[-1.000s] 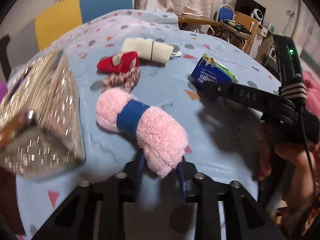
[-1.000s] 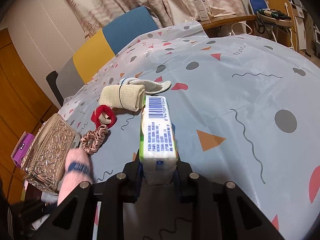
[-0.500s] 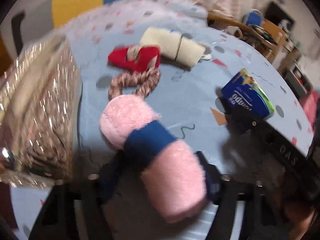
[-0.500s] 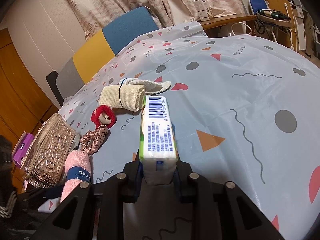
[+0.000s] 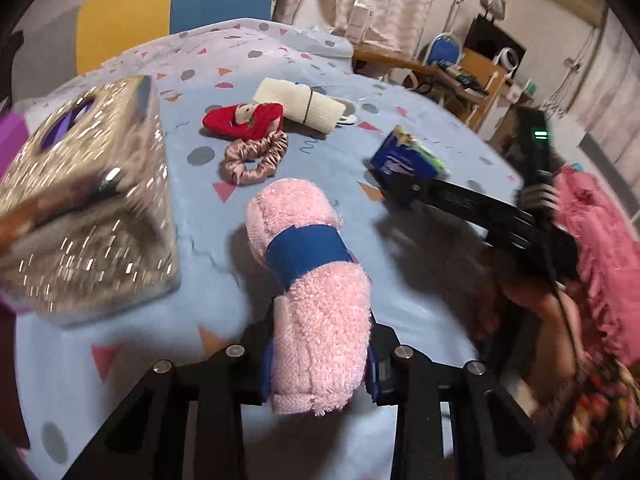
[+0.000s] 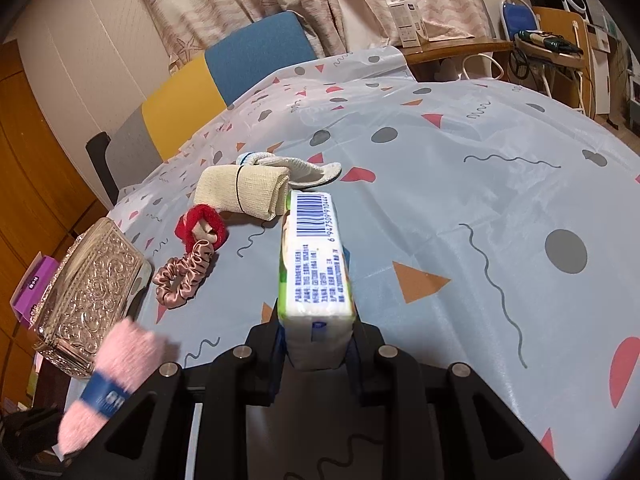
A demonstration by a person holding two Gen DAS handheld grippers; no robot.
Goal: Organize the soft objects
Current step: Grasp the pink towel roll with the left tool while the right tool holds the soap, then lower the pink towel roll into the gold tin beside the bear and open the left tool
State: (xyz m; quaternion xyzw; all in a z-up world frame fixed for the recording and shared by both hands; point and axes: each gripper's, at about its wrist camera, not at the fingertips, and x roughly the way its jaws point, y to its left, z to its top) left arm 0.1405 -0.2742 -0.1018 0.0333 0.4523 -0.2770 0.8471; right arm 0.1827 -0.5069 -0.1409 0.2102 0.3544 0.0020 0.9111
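Towel roll (image 5: 316,300) — left gripper (image 5: 318,364) clamped, level

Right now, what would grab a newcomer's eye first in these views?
The rolled pink towel with its blue band, clamped in the left hand-held gripper, fills the left wrist view. The tissue pack, barcode up, sits in the right hand-held gripper. The glittering ornate box stands at the table's left edge.

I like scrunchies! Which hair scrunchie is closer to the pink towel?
The shiny pink satin scrunchie. It lies between the pink towel roll and the fuzzy red scrunchie, which sits farther back.
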